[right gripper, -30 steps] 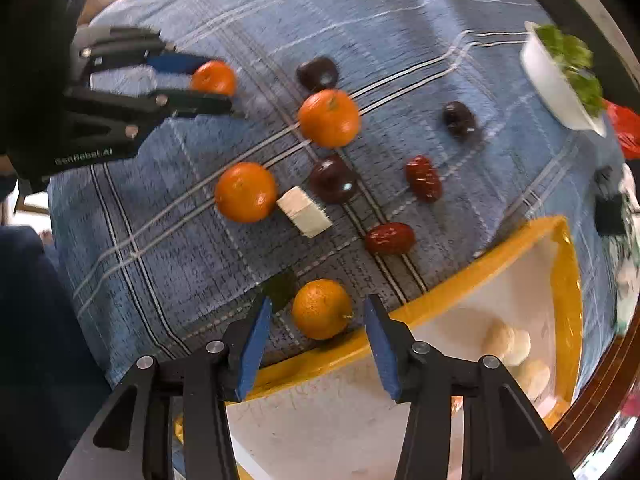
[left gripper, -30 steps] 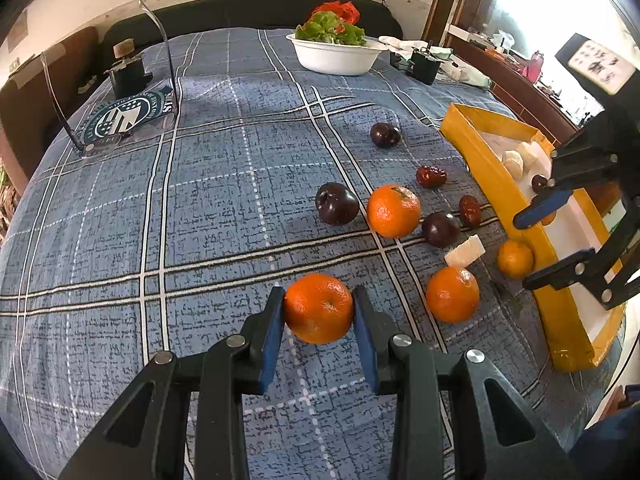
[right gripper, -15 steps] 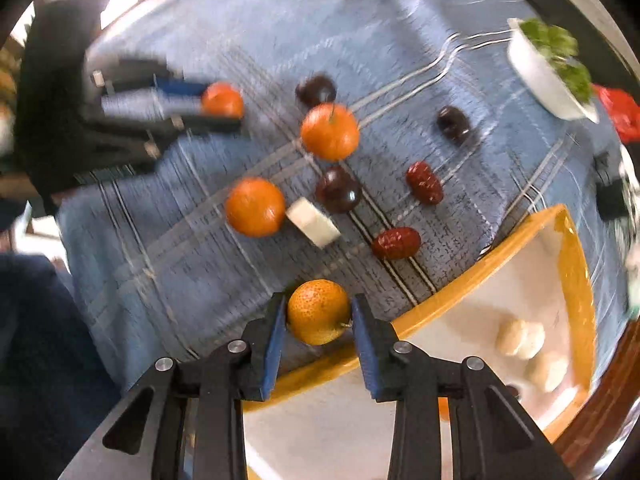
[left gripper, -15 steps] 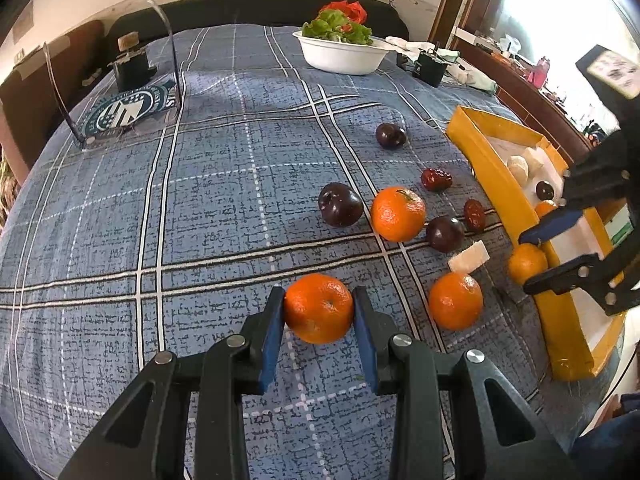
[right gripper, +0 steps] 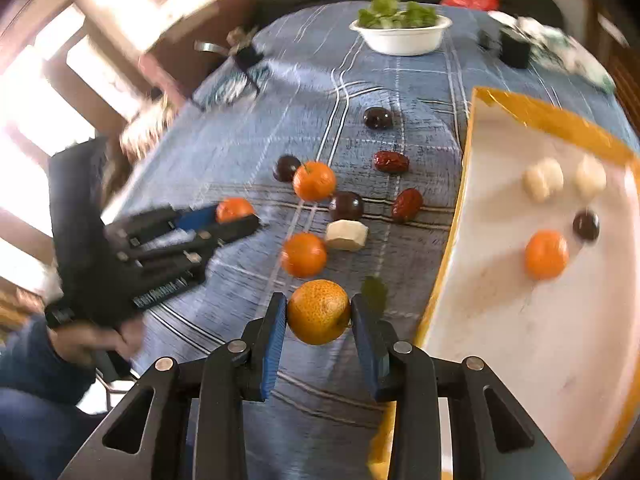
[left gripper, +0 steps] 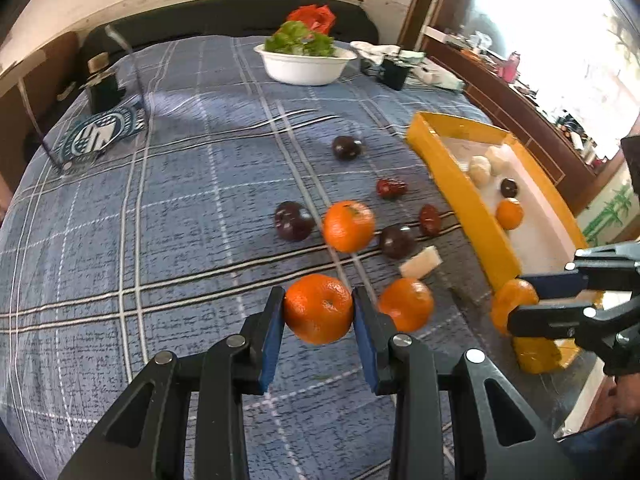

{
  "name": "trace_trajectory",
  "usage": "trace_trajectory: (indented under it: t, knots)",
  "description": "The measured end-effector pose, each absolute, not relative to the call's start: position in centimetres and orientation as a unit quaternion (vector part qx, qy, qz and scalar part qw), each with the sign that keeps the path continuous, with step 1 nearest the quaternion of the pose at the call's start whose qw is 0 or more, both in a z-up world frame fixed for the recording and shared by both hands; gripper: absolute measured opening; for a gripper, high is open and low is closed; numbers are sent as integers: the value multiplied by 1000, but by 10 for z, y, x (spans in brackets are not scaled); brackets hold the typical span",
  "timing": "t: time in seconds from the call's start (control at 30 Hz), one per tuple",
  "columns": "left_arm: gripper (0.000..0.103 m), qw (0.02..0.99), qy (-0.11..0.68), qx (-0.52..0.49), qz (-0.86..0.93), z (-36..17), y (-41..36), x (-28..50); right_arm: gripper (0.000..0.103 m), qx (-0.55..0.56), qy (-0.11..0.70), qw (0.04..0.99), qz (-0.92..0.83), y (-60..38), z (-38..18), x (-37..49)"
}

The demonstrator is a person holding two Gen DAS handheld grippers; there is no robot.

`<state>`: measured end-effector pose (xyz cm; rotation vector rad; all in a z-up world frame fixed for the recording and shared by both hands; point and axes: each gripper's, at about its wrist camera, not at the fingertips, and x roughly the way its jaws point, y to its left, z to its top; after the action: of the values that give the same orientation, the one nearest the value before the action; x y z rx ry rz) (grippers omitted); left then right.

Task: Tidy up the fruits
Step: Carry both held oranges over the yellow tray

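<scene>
My left gripper is shut on an orange mandarin held above the blue plaid cloth; it also shows in the right wrist view. My right gripper is shut on a yellower mandarin, lifted near the yellow tray's near corner; it also shows in the left wrist view. The tray holds a mandarin, a dark plum and two pale pieces. On the cloth lie two mandarins, several dark plums, two red dates and a pale chunk.
A white bowl of greens stands at the far end with a red bag behind it. A clear stand with a badge is at the far left. A black box sits by the right edge. A wooden sideboard runs beyond the tray.
Both grippers have lifted their mandarins off the cloth. The right gripper closed on its mandarin and swung round, now facing down the table beside the tray.
</scene>
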<state>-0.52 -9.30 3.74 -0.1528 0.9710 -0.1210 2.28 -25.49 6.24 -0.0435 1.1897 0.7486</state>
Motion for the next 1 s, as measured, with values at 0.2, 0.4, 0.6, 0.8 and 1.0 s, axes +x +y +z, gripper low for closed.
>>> trace_trajectory:
  t: [0.2,0.4,0.6,0.8,1.0]
  knots:
    - [32,881,461,-48,-96,50,-112,-1,36,25,526,791,311,-273,77,17]
    - [32,880,456,-30,-132,60,-132,2,36,85,516,809,267,-309,82,13]
    - [32,876,453,-10,-167,68,-160,8,36,138,517,816,220,-348,76,10]
    - [32,869,452,13,-199,75,-193,15,36,177,510,822,182,-384,74,11]
    - [32,857,461,24,-231,77,-230,28,36,205,506,824,150,-420,72,16]
